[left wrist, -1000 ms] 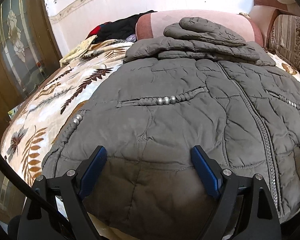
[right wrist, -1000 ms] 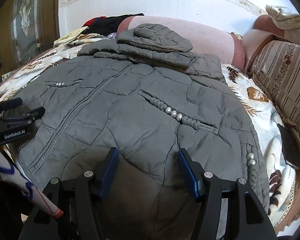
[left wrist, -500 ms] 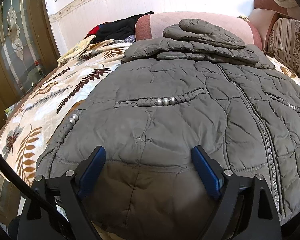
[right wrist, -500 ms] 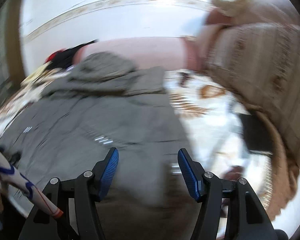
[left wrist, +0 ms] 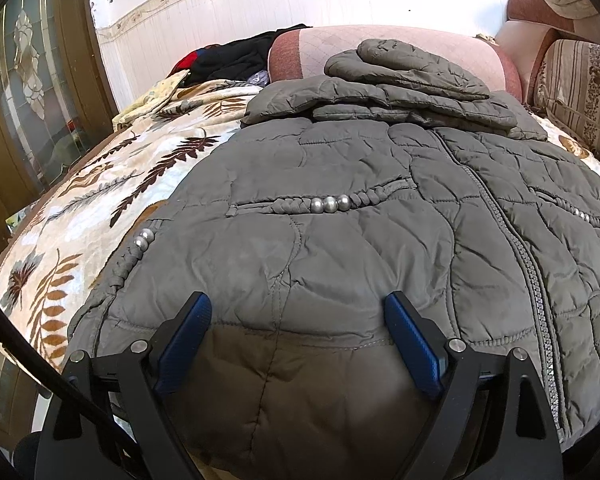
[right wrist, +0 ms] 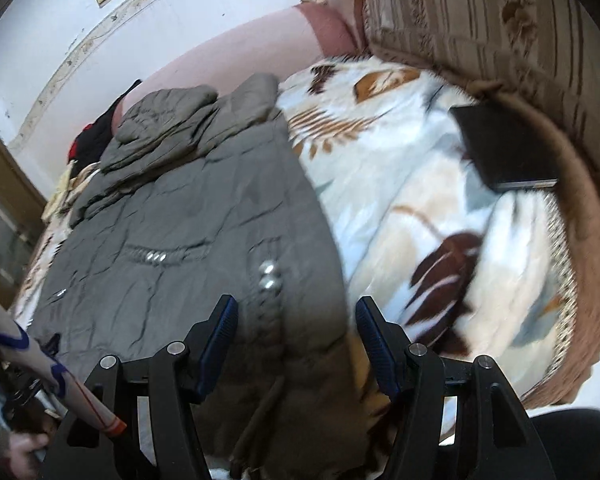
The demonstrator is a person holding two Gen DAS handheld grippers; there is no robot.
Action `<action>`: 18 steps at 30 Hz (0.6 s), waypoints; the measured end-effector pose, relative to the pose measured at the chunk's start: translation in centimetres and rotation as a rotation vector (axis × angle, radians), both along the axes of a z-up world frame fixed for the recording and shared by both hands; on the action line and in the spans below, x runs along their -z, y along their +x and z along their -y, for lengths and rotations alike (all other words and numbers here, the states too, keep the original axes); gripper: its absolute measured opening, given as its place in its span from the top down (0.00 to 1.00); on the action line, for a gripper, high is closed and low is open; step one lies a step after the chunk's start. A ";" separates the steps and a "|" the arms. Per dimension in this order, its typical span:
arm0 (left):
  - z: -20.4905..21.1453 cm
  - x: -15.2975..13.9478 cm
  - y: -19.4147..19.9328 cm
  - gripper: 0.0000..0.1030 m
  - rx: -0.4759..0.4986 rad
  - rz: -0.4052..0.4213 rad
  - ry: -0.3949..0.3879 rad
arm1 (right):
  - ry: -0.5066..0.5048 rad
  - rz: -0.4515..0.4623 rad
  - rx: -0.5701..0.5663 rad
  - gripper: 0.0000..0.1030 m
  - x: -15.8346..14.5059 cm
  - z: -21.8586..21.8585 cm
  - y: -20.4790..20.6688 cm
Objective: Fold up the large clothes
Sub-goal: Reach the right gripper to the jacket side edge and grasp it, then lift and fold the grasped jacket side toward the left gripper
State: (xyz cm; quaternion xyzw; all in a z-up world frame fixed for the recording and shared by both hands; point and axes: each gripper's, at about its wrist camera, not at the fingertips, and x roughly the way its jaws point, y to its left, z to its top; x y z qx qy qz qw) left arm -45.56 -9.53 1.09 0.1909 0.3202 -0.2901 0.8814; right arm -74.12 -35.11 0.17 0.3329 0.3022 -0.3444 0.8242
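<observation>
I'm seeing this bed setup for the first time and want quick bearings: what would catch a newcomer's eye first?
A big grey quilted jacket spread front-up fills the leaf-patterned blanket, its sleeves and hood folded in a heap at the far end. Shiny silver beads on its braided pocket trim stand out. A flat black object lies on the blanket by the striped cushion, beyond the jacket's side edge.

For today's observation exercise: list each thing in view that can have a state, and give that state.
Jacket: spread flat on the bed, zipped, sleeves folded across its top.
Left tongs: open over the jacket's hem, holding nothing.
Right tongs: open at the jacket's side edge, holding nothing.
Black slab: lying flat on the blanket.
</observation>
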 end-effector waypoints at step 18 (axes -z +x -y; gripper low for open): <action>-0.1 0.0 0.1 0.14 0.000 -0.006 -0.007 | 0.000 0.059 -0.088 0.32 0.0 -2.4 0.0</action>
